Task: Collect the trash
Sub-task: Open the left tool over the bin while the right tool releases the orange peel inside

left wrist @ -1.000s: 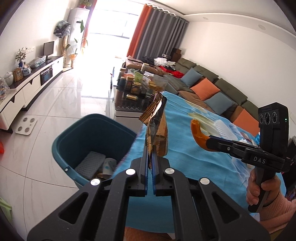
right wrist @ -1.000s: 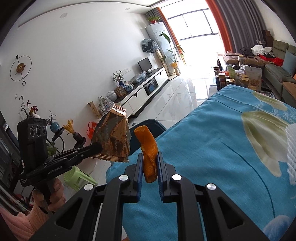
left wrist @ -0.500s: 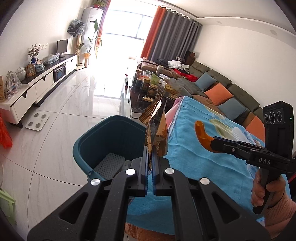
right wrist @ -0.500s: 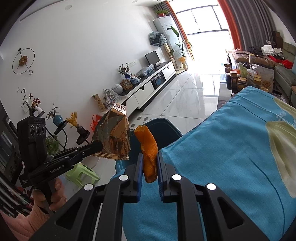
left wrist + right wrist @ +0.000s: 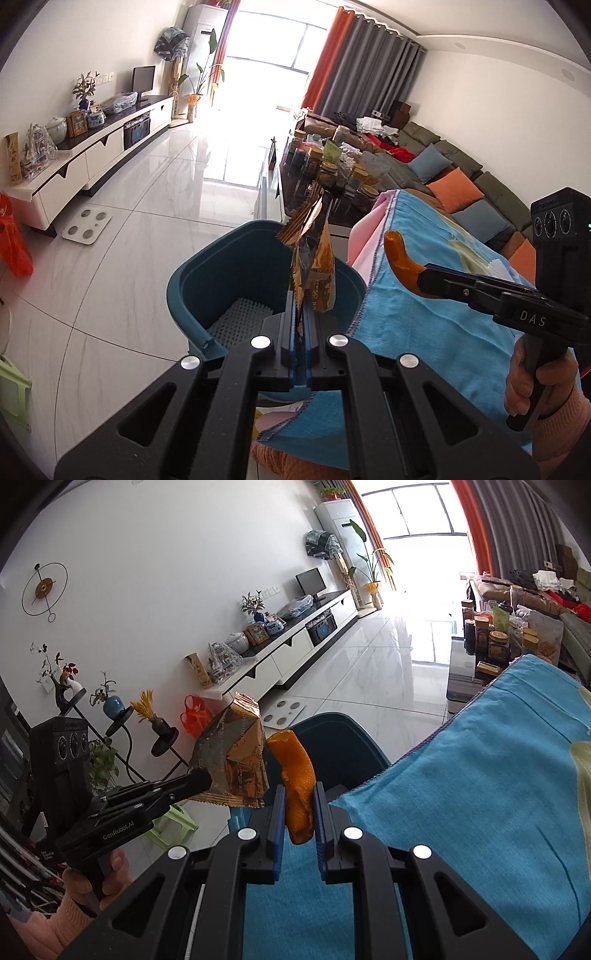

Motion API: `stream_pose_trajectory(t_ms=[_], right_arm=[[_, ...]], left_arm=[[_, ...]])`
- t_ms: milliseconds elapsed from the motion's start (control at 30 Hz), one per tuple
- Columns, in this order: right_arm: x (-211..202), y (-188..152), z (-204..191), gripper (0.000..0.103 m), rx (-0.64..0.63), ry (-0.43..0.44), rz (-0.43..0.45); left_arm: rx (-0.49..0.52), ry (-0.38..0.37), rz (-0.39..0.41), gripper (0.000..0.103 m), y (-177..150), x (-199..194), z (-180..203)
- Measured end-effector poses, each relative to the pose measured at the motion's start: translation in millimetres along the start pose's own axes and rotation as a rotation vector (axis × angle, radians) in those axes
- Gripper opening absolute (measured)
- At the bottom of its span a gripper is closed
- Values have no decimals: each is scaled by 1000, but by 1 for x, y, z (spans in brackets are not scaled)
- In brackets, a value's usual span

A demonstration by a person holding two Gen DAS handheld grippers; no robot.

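My left gripper is shut on a crumpled gold-brown snack wrapper and holds it above the near rim of a teal bin. The wrapper and left gripper also show in the right wrist view. My right gripper is shut on an orange peel and sits over the edge of the blue tablecloth, next to the bin. The peel and right gripper show at right in the left wrist view. White foam mesh lies inside the bin.
A coffee table with several jars stands beyond the bin. A sofa with cushions is at the right. A white TV cabinet lines the left wall. A bathroom scale lies on the tiled floor. A green stool stands nearby.
Both grippers have moved left, off the table toward the bin, still holding the wrapper and the peel. The bin is nearer the middle of both views.
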State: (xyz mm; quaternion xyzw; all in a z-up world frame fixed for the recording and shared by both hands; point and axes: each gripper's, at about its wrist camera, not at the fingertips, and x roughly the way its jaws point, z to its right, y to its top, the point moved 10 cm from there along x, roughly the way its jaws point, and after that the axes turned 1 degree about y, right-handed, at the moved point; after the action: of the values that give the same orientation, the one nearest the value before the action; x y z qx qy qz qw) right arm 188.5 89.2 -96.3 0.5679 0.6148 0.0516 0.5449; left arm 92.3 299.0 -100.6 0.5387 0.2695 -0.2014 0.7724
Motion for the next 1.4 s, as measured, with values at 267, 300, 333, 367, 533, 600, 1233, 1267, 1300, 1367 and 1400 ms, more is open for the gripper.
stream_pose_trajectory(t_ms=[267,300,333,367,533,600,1233,1267,1300,1367,1400], right_arm=[[27,5,-3,13,15,-3,-38],[30,7,-3,13,16,-5,-42],[33,7,-4,13,17,-5,-46],[36,8,-4,13,16,-4,-51],[50,10,-5,13,20,-13,-78],[56,10,-5,13,26,-18,-88],[88,10,4,20,113,-50,-154],[87,9,6,20,117,-47,-154],[87,9,7,20,120,-46,-152],[85,9,7,20,118,-47,-147],[84,8,6,20,115,-47,-144]], left_arm=[[-25,15,-19,3,-2,13,-7],[-27,19,-22,3,-2,15,-8],[-29,21,-25,3,-3,17,-8],[-32,22,-27,3,-3,19,-9],[-50,33,-44,3,-4,28,-16],[-54,39,-53,4,-5,33,-18],[-97,52,-107,18,-9,81,-24],[-96,51,-107,25,-9,83,-23],[-98,53,-106,28,-10,85,-24],[-102,52,-100,30,-10,85,-23],[-102,53,-96,30,-11,85,-22]])
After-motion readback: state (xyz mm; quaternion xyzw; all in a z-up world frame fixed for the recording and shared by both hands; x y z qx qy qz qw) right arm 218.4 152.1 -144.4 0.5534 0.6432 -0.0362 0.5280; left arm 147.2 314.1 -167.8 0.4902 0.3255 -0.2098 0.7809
